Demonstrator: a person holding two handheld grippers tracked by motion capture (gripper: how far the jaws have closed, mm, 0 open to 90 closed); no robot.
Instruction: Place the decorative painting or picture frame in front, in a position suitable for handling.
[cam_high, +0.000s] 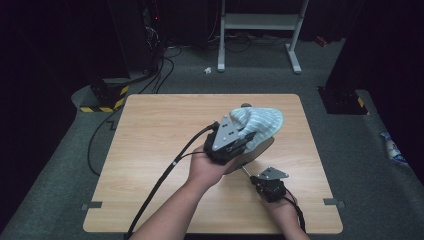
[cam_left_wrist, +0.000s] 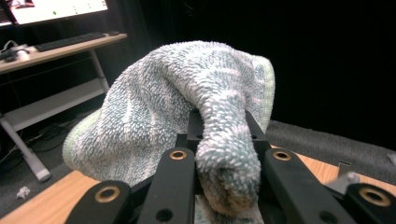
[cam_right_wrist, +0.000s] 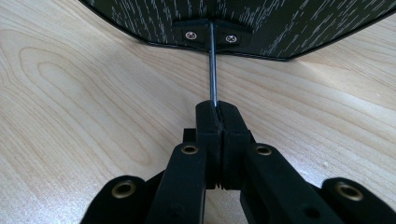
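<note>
Wiping pan w/ towel
My left gripper (cam_high: 239, 141) jaws pinch pale blue-green terry towel (cam_high: 257, 122), frame centre, atop dark round pan (cam_right_wrist: 243, 23); right gripper (cam_right_wrist: 218, 122) jaws clamp its thin metal handle rod (cam_right_wrist: 213, 70), running toward lower right.

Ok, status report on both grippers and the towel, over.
Left gripper shut on towel, lifted over pan. Right gripper shut on pan's handle rod. Nothing in the way on table.
</note>
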